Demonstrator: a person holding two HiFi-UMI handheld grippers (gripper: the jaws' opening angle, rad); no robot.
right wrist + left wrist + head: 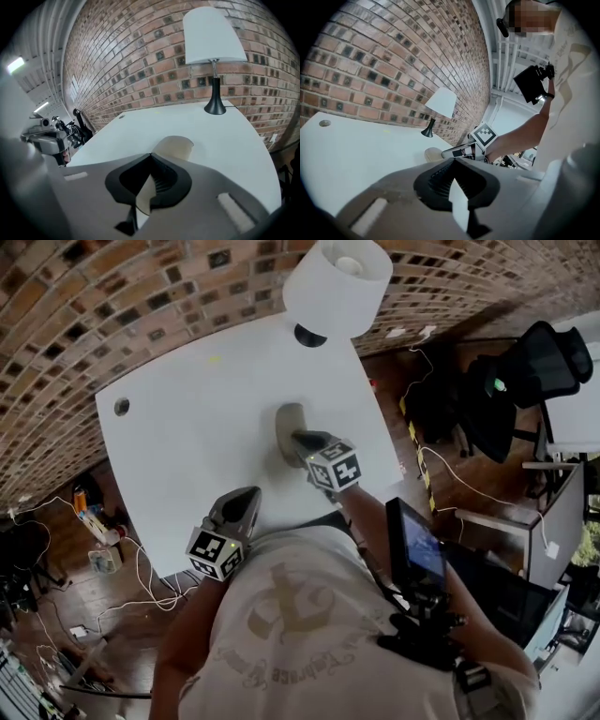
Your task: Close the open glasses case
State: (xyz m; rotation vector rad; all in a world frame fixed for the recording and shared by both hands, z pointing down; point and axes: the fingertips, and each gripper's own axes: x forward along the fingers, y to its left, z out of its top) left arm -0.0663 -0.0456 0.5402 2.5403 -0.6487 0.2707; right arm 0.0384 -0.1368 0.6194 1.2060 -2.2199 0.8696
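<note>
A tan glasses case [287, 422] lies on the white table [187, 437], right of its middle. My right gripper [299, 438] is shut, and its tips lie over the near end of the case. In the right gripper view the case [174, 146] shows just past the closed tips [150, 154]; whether its lid is up or down I cannot tell. My left gripper [252, 493] is shut and holds nothing. It hovers near the table's front edge, apart from the case. The left gripper view shows the case [432, 153] and the right gripper [447, 153] beyond its closed tips [453, 159].
A white-shaded lamp [336, 282] on a black base stands at the table's far edge, in front of a brick wall. A cable hole [122, 407] sits at the far left corner. A black office chair [530, 362] and floor cables lie to the right.
</note>
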